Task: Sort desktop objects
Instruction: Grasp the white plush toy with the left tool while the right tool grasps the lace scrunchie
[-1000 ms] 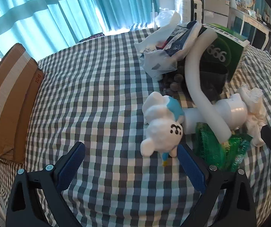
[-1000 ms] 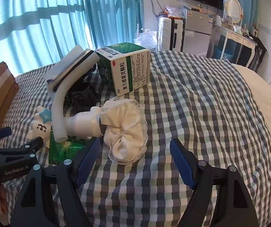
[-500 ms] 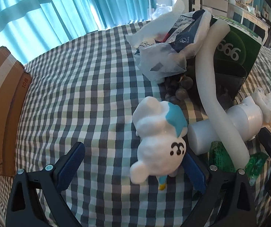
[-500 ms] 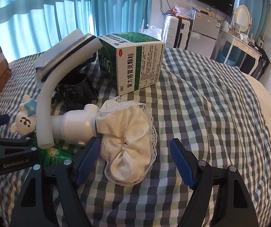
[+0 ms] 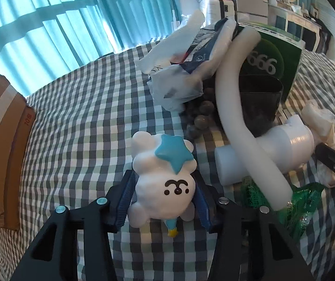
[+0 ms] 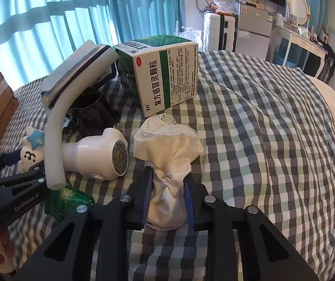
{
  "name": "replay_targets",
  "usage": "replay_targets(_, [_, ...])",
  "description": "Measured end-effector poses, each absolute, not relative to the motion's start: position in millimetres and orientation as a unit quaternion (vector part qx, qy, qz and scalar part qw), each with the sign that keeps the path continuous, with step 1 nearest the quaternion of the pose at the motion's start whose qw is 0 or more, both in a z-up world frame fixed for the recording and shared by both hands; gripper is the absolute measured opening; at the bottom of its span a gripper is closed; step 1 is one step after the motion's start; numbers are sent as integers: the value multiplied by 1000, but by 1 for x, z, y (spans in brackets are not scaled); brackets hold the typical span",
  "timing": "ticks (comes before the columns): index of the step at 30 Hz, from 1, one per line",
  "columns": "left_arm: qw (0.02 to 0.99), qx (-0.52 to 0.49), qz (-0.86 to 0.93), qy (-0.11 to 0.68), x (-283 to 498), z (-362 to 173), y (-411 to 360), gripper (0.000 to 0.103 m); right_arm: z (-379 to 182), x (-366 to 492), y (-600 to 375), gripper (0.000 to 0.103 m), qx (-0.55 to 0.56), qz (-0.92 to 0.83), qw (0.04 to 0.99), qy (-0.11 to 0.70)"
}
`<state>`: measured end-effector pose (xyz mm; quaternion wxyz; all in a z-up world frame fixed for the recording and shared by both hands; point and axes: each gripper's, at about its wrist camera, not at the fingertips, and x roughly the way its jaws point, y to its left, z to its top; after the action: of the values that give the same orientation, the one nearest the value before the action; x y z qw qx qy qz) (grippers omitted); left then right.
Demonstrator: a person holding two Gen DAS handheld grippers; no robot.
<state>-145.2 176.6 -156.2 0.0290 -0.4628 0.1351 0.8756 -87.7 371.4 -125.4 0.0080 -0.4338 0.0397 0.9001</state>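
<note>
Black left gripper, blue pads, silver screws

The left gripper points steeply down, and its jaws have just been closing; the blue pads now press both sides of a white toy. The right gripper, at its 3 o'clock, also points down, its jaws just closed onto a cream cloth.

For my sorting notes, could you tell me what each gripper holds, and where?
Left gripper: white toy, by its head's sides. Right gripper: cream cloth, by its bunched lower end.
</note>
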Motion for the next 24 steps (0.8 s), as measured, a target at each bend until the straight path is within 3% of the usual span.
replay_targets(4, [28, -466, 875, 127, -141, -152, 170, 50, -123, -86, 373, 17, -430, 902, 10, 48])
replay_targets(24, [5, -464, 881, 95, -85, -109, 115, 49, -86, -42, 372, 17, -386, 916, -8, 113])
